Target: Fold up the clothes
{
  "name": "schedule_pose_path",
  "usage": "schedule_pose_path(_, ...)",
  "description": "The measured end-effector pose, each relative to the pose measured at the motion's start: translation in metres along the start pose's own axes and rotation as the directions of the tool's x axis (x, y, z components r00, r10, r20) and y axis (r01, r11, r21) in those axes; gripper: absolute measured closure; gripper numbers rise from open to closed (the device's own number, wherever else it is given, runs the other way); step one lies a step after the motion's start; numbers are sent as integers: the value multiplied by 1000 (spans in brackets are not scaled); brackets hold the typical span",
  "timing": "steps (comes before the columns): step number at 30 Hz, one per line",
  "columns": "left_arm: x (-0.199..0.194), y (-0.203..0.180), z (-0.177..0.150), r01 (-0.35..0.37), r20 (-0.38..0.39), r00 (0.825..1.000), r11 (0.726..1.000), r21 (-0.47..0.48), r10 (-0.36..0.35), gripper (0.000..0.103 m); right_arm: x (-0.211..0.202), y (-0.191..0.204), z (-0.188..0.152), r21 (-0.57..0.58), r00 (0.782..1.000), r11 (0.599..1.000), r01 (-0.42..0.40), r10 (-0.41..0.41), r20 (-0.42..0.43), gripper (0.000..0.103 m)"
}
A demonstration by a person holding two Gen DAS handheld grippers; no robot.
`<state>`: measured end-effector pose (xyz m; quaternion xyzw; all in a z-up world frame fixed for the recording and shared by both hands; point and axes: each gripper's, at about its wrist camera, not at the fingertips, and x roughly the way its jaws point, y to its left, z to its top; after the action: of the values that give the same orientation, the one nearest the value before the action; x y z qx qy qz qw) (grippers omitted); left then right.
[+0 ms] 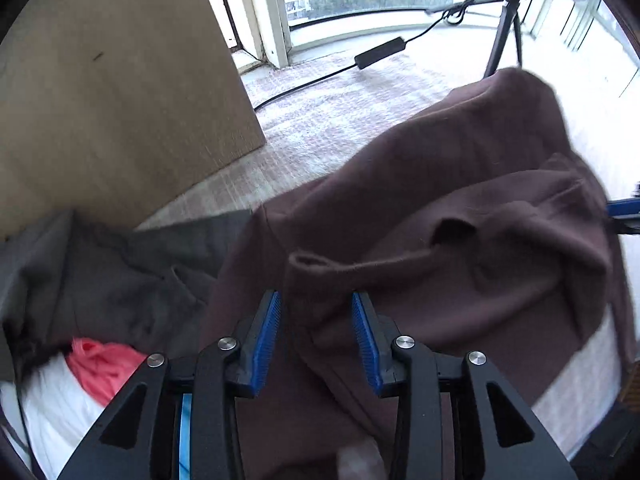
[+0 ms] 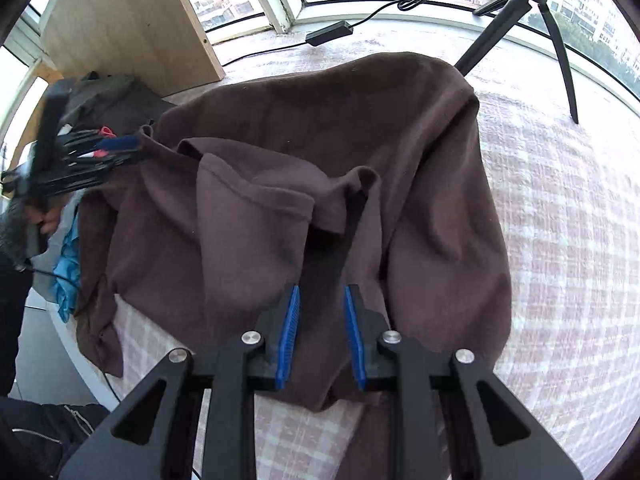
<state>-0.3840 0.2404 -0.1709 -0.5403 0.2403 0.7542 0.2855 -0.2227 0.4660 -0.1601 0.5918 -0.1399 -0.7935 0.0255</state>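
No brand, label or writing can be read anywhere. One brown garment [image 2: 304, 184] lies rumpled across the pink-checked surface [image 2: 560, 240], reaching its near edge and draping over its left edge. The left gripper [image 1: 316, 300] hangs over the garment with its jaws apart, blue pads clear of the cloth. The right gripper [image 2: 322, 292] hovers over a dark fold near the near edge, its jaws also parted and clamping nothing. At the left edge sits one heap of clothes [image 1: 120, 280], with grey, red and white pieces showing. One tripod [image 2: 552, 32] stands at the far right corner, one black cable box [image 2: 328, 32] lies along the far edge, and one wooden board [image 2: 132, 20] stands upright at the far left corner.
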Motion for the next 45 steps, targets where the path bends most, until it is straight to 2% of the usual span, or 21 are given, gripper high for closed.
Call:
schedule_pose_path(1,1,-2,1,3,0,1000,1000,14,-3,71,1,0,-1,-1,1000,1000,1,-1,-3,80)
schedule_pose_path(2,2,-5,2,4,0,1000,1000,30,-4,96,1,-1,-2,0,1000,1000,3,-3,-3,80)
schedule_pose_path(3,-1,-6,1,9,5,1000,999,38,-9,98,3,-1,-2,2,1000,1000,5,-5,-2,80)
schedule_pose_path(5,-13,-6,-3,28,29,999,999,37,-29,99,4,-4,-3,7,1000,1000,7,-7,1,80)
schedule_pose_path(8,-56,15,-17,116,110,988,992,-53,-110,99,6,-2,-3,5,1000,1000,16,-16,14,80)
schedule_pose_path(12,-114,60,-56,208,197,965,962,-177,-173,99,7,9,-6,-81,999,996,42,-42,7,80)
schedule_pose_path(13,-121,71,-68,210,201,965,956,-202,-170,99,11,13,-5,-96,999,994,49,-49,-1,80)
schedule_pose_path(15,-121,89,-90,171,173,976,952,-255,-130,99,20,19,-2,-127,998,991,50,-53,-17,79)
schedule_pose_path(18,-99,105,-113,136,86,990,942,-306,-115,99,33,28,4,-163,998,986,47,-53,-31,75)
schedule_pose_path(21,-79,106,-126,129,33,992,944,-305,-125,98,30,41,11,-214,998,975,58,-60,-2,75)
schedule_pose_path(25,-71,102,-133,137,22,990,943,-305,-137,98,31,66,12,-355,998,935,29,-45,-36,75)
schedule_pose_path(28,-73,102,-132,141,23,990,945,-294,-141,98,52,76,13,-426,990,904,39,-93,-108,75)
schedule_pose_path(30,-68,98,-127,130,16,991,952,-277,-131,98,68,81,15,-468,981,882,60,-138,-136,69)
schedule_pose_path(31,-67,96,-127,126,13,992,954,-271,-127,98,76,82,17,-481,977,873,79,-163,-137,62)
schedule_pose_path(34,-68,94,-127,117,10,993,958,-261,-118,98,92,82,19,-494,971,865,84,-182,-153,61)
schedule_pose_path(35,-69,93,-126,116,13,993,959,-260,-117,98,90,81,20,-488,973,870,69,-167,-159,73)
schedule_pose_path(36,-73,94,-127,122,25,993,957,-264,-119,98,89,81,20,-482,975,875,55,-152,-165,92)
schedule_pose_path(37,-79,95,-128,131,42,991,954,-270,-124,98,82,78,21,-466,977,884,43,-134,-164,100)
schedule_pose_path(39,-91,96,-130,151,79,988,948,-281,-134,98,52,70,23,-432,988,900,49,-107,-112,100)
schedule_pose_path(42,-109,95,-137,156,106,986,949,-273,-131,98,-12,38,29,-288,999,957,37,-35,12,102)
schedule_pose_path(45,-114,96,-145,167,105,984,944,-284,-142,98,-75,-10,26,-113,980,990,89,-67,190,102)
